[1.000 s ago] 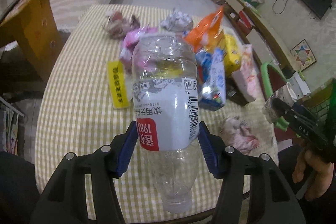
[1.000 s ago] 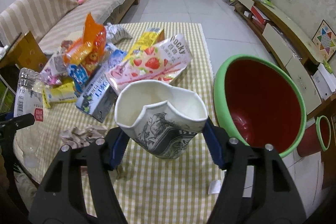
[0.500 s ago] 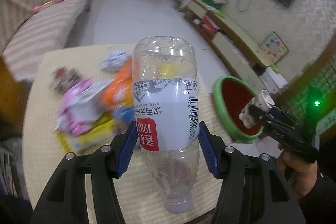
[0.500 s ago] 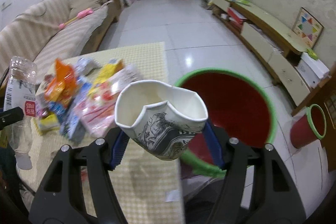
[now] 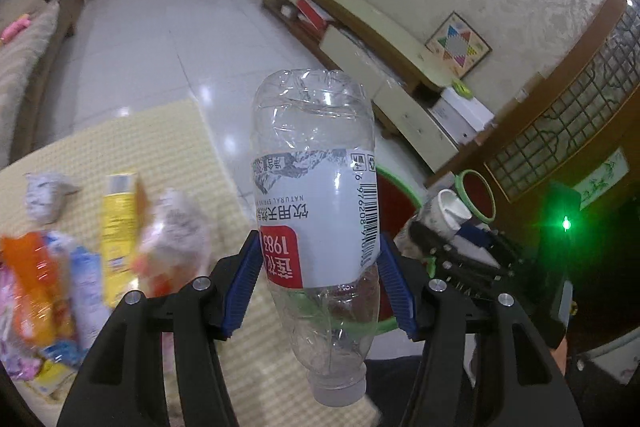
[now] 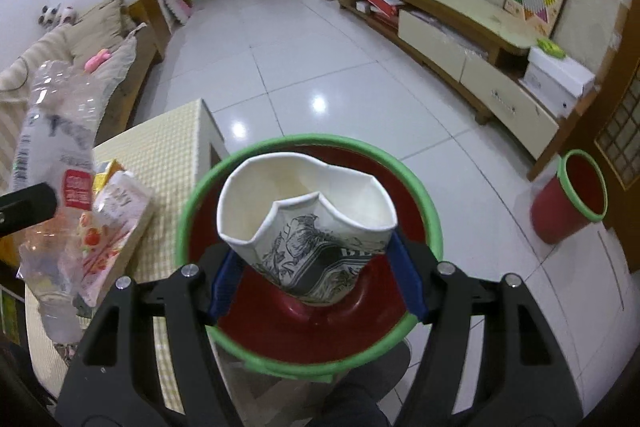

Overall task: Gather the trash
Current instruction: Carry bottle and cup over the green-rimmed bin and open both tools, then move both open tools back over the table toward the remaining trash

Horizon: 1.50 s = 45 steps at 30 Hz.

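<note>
Your left gripper (image 5: 316,287) is clamped on the clear crushed plastic water bottle (image 5: 316,211), cap end toward you, held above the table's yellow checked cloth (image 5: 160,143); your right gripper (image 6: 316,279) squeezes the dented white paper cup with black print (image 6: 308,227), directly over the large red bin with green rim (image 6: 432,223); snack wrappers (image 5: 60,275) lie blurred at nine o'clock; a small red bin (image 6: 568,203) stands at three o'clock.

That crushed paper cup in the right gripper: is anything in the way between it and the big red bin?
Nothing visible. The paper cup, clamped in the right gripper, sits in front of the open mouth of the red bin, whose inside looks bare. The plastic bottle is off to the left.
</note>
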### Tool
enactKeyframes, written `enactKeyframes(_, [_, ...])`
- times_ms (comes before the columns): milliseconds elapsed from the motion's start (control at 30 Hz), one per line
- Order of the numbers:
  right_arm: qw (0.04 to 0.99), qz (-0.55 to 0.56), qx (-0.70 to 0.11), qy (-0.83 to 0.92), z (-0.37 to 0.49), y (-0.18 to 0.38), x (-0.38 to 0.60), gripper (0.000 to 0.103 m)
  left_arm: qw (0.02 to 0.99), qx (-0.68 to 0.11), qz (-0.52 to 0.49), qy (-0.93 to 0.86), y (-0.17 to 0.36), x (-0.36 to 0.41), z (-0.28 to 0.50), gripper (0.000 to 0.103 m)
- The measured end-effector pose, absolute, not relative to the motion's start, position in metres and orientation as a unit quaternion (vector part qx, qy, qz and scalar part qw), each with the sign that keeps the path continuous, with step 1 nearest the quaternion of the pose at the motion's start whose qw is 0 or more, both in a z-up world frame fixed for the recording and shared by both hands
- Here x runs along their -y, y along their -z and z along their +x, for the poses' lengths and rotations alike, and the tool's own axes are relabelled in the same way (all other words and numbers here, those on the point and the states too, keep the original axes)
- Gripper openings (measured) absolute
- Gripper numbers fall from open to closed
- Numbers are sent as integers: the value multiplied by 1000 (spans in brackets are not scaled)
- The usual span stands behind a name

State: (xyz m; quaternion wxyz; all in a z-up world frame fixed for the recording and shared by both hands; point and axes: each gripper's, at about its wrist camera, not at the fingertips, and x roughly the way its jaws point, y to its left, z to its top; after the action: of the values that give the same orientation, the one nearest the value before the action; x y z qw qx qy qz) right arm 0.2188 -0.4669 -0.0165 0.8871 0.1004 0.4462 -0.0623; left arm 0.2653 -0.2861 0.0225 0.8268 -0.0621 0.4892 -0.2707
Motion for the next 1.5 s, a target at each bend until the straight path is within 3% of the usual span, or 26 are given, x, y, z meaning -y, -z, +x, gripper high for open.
enactKeyframes(433, [872,118,-471,64,223,48,480,66,774,-562,-56,287,44,345,296,56])
enactKeyframes(500, [871,116,-473,67,223,49,481,68,773,-566,-51,282,47,349,299,66])
enactKeyframes(533, [871,115,-473,67,222,50,480,69,773,-566,-53,280,47,349,300,78])
enactKeyframes(567, [871,114,-473,69,222,51,480,79,774,-565,-54,280,47,350,300,86])
enactKeyframes(600, [871,113,-473,73,222,52,481,87,776,-564,-53,278,46,352,302,87])
enactKeyframes(767, [873,110,-470,72,223,49,481,91,784,-558,-51,268,37,335,296,90])
enactKeyframes(1500, [897,62,-438,9,195,-18,379,98,848,-474,-94,218,-53,195,234,95])
